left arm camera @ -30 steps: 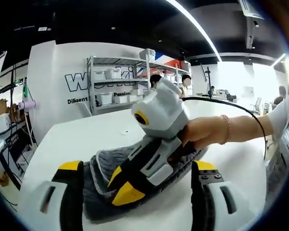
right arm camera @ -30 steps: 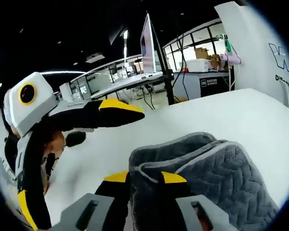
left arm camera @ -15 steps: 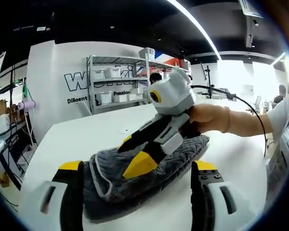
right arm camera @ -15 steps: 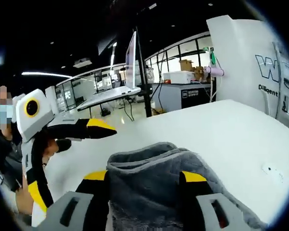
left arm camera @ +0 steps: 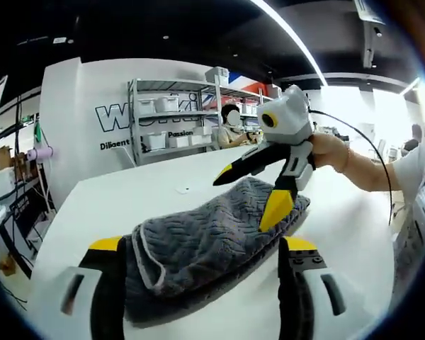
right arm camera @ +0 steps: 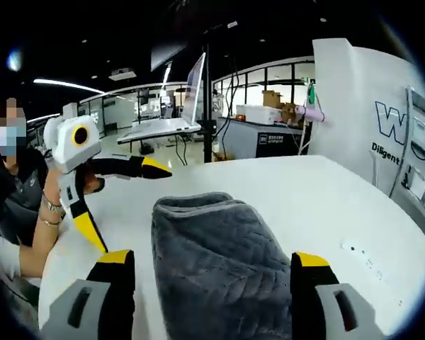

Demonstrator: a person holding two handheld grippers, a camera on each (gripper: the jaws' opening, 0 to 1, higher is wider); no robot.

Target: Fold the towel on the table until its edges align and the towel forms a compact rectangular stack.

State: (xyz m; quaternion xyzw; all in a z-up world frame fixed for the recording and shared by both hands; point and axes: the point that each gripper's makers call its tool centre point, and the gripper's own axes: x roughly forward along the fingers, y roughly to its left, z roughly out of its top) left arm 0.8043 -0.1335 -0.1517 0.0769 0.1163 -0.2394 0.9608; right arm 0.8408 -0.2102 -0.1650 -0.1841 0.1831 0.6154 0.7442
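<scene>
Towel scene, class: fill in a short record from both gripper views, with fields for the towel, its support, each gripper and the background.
towel: grey towel, folded into a thick bundle with layered edges showing
support: white table, towel lying on it
left gripper: left gripper open, held in a hand above the table beside the towel
right gripper: right gripper open, raised over the towel's far end, no cloth between its jaws
background: shelving rack with bins against a white wall
</scene>
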